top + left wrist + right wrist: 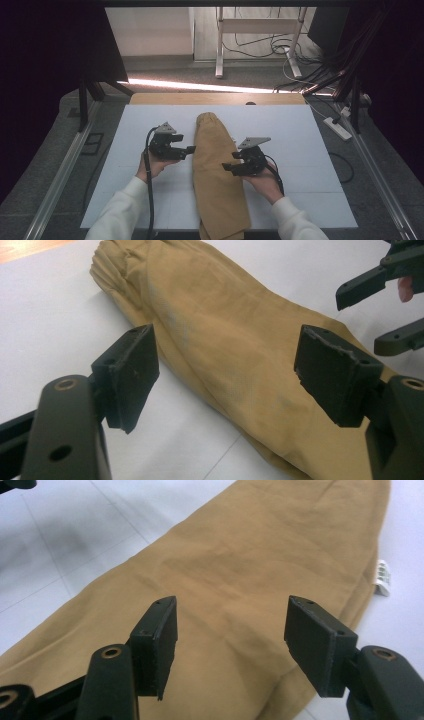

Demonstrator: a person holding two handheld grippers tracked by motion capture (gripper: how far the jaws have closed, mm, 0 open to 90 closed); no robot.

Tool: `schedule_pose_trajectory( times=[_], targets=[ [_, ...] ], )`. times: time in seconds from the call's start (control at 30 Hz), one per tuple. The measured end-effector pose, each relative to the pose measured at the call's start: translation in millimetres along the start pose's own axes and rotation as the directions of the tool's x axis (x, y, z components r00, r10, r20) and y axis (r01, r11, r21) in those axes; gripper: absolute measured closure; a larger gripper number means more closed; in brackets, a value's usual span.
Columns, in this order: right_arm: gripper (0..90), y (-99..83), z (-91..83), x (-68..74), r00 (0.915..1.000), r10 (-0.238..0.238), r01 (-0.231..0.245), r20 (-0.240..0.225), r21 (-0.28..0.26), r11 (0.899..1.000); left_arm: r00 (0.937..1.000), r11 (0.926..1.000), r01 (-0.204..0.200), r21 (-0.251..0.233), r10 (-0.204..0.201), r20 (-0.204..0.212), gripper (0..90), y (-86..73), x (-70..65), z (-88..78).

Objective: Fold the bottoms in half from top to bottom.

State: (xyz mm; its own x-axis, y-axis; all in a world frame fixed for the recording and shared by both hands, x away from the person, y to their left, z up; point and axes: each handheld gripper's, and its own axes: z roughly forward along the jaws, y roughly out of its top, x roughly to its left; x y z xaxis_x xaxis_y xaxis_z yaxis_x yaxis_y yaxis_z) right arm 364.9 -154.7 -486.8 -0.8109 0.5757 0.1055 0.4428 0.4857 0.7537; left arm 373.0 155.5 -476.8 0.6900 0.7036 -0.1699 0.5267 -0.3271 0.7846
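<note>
One tan garment [218, 175] (folded long, gathered at its far end) lies along the middle of the white table [300, 130]. Two grippers flank it: the left gripper [189, 149] just left of it, the right gripper [226, 167] over its right edge, both with jaws apart, holding nothing.

From my seat I see a white surface [310, 150] with a wooden edge [215, 98] at its far side. Beyond it lies grey carpet floor [165, 70], crossed by a bright strip of light [200, 86]. A white table frame [257, 30] stands against the pale wall [150, 30], with black cables [280, 47] and a power strip [339, 128] to the right.
</note>
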Motion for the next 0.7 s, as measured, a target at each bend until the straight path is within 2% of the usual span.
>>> schedule_pose_trajectory(
  times=[0.23, 0.43, 0.7],
  targets=[
    [38.3, 9.4, 7.0, -13.8, 0.9998, 0.017, -0.017, 0.005, 0.012, 1.000, 0.9999, 0.9999, 0.016, -0.005, -0.016, -0.001, 25.1, 6.5, 6.9, 5.0],
    [38.2, 18.0, 19.6, -35.4, 0.9979, 0.061, -0.061, 0.021, 0.021, 0.998, 0.9987, 0.9987, 0.052, -0.005, -0.052, 0.004, 24.9, 13.1, 18.5, 14.8],
    [38.3, 29.4, 32.3, -65.5, 0.9917, 0.118, -0.119, 0.050, 0.012, 0.993, 0.9957, 0.9956, 0.091, 0.022, -0.090, -0.020, 24.6, 19.0, 33.6, 34.1]
  ],
)
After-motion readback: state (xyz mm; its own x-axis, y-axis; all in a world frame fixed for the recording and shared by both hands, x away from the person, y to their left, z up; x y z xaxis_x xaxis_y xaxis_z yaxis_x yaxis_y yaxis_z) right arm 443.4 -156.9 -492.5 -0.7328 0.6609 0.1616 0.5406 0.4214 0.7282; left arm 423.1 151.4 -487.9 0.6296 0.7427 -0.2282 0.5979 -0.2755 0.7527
